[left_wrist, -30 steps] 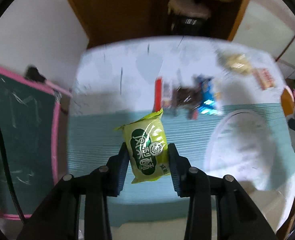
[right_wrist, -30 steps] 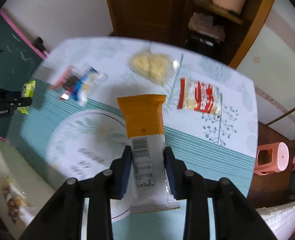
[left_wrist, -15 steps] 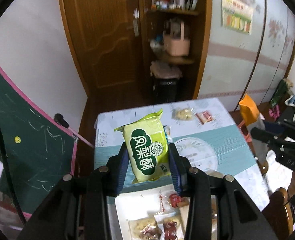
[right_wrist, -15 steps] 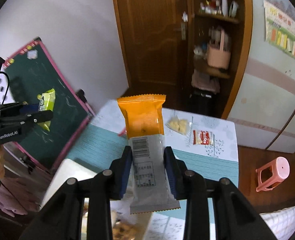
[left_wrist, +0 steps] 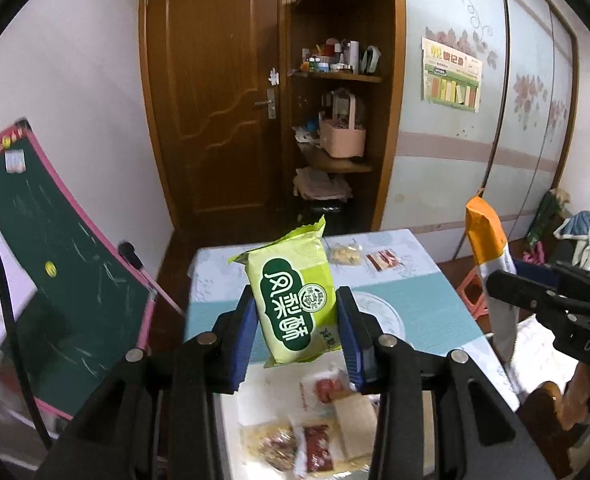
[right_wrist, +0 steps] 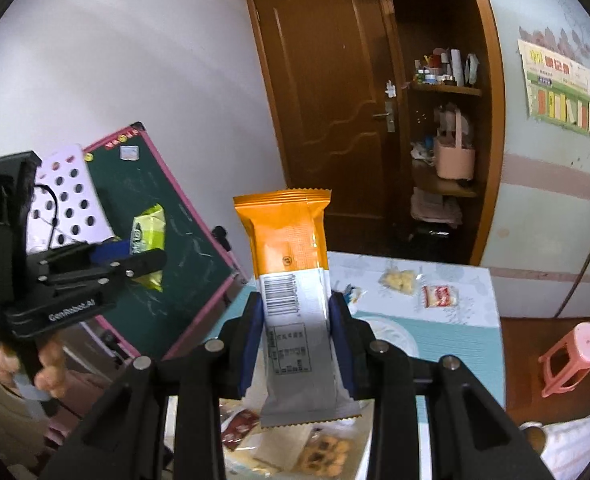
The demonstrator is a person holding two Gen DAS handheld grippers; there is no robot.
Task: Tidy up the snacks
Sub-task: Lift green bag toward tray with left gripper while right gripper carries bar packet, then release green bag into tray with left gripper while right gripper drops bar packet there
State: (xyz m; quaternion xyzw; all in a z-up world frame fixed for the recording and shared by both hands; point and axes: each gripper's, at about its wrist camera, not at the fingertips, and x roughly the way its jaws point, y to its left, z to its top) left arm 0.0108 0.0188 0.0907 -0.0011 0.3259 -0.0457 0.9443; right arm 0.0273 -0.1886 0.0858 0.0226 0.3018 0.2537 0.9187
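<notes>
Yellow-green plastic snack packet with dark green lettering [left_wrist: 295, 304]: clamped upright in the left claw [left_wrist: 297, 336], blue pads pressing both long edges, held in the air above the near end of the table [left_wrist: 435, 300]. Packet looks soft and pillow-shaped; likely to slip or twist if the squeeze slackens.

Long orange-and-white foil bar wrapper with barcode [right_wrist: 295, 304]: pinched mid-length by the right claw [right_wrist: 295, 340], orange end up, crimped bottom seal hanging free below the pads. Also airborne, near the table's front edge.

Below both claws: a white tray [left_wrist: 231, 412] at the near end of the table, already holding several packets, among them a red sachet [left_wrist: 317, 448], a pale square packet [left_wrist: 355, 420] and small biscuits in clear wrap [right_wrist: 327, 452]. Judged to be the collection place.

Far end of the table: clear bag of pale yellow pieces [right_wrist: 400, 281] and a red-and-white small packet [right_wrist: 439, 295], lying apart, not yet gathered.

Step in hand, as judged: carry both packets to the tray and set them down. To do it well:
- lower one claw at a time, so the two tools do not crowd each other;
- aim for bare tray space, not on top of the biscuits;
- bring the packet low and flat before letting the pads part; the long bar may tip off the tray edge if dropped upright.
</notes>
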